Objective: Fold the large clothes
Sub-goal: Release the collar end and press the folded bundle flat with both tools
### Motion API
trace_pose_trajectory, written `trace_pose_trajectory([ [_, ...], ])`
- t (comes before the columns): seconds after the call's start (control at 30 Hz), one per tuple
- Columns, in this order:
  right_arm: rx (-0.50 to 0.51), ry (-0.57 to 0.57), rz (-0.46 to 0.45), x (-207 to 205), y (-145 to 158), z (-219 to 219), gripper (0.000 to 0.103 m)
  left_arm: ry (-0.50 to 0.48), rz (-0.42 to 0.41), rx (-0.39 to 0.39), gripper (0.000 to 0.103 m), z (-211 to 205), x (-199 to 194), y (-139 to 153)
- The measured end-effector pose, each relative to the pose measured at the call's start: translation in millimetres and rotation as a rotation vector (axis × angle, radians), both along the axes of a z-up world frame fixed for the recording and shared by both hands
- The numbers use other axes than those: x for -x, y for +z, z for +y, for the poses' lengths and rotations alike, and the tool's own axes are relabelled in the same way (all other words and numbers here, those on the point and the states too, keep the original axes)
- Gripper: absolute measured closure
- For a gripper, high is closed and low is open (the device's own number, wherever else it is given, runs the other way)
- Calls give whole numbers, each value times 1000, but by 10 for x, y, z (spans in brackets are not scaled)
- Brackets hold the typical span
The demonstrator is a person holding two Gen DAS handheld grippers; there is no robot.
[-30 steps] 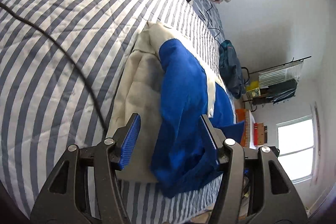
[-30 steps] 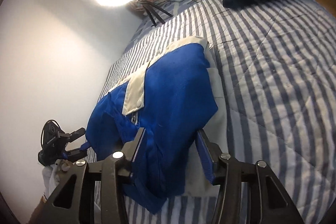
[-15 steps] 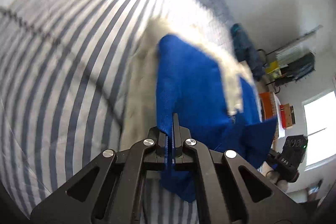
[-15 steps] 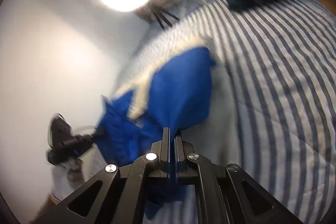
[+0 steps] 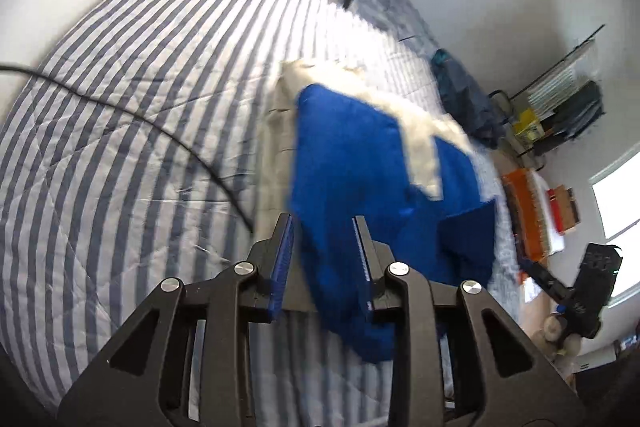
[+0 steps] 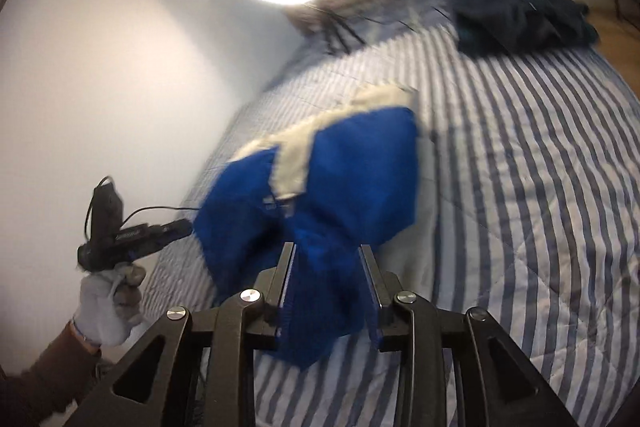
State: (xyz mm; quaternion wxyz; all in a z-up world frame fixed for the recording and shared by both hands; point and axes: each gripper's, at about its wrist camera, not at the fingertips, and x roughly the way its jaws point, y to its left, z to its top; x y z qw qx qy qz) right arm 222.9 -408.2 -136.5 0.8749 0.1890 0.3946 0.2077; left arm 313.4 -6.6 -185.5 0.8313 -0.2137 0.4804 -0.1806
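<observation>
Blue-and-cream garment (image 5: 360, 155) lying part-folded on striped bedspread (image 5: 140, 107), blue panel doubled over cream. Left gripper (image 5: 323, 251) and right gripper (image 6: 328, 279): jaws apart, straddling blue cloth, clamping nothing. Remaining, by appearance: squaring loose near edge, final fold.

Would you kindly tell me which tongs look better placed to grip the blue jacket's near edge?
Probably the right tongs: the blue jacket bunches fully between their open jaws, while the left tongs straddle it off-centre.

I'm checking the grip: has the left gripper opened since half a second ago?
Yes. The left gripper now stands open astride the blue jacket on the striped bedspread.
</observation>
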Motion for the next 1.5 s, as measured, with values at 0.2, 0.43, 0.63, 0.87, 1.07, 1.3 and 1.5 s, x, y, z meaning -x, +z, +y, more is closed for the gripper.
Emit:
trace_pose_trajectory([
  [0.2, 76, 172, 10, -181, -71, 551, 85, -83, -33, 2, 76, -337, 16, 137],
  [0.43, 158, 106, 27, -625, -280, 698, 85, -166, -17, 1, 76, -666, -27, 0],
  [0.63, 230, 38, 146, -724, -741, 570, 87, -186, 15, -158, 76, -822, -199, -398],
  [0.87, 83, 20, 40, -619, -139, 280, 76, -144, -38, -71, 76, -637, -232, -31],
  [1.07, 102, -61, 2, -719, 184, -31, 71, -123, -93, -82, 72, -555, -523, 296],
  [1.3, 145, -85, 28, -930, 57, -16, 72, -71, -70, -100, 72, -506, -898, 168],
  [1.5, 198, -73, 7, -1204, -35, 174, 73, -70, -52, -91, 72, -548, -1156, -5],
])
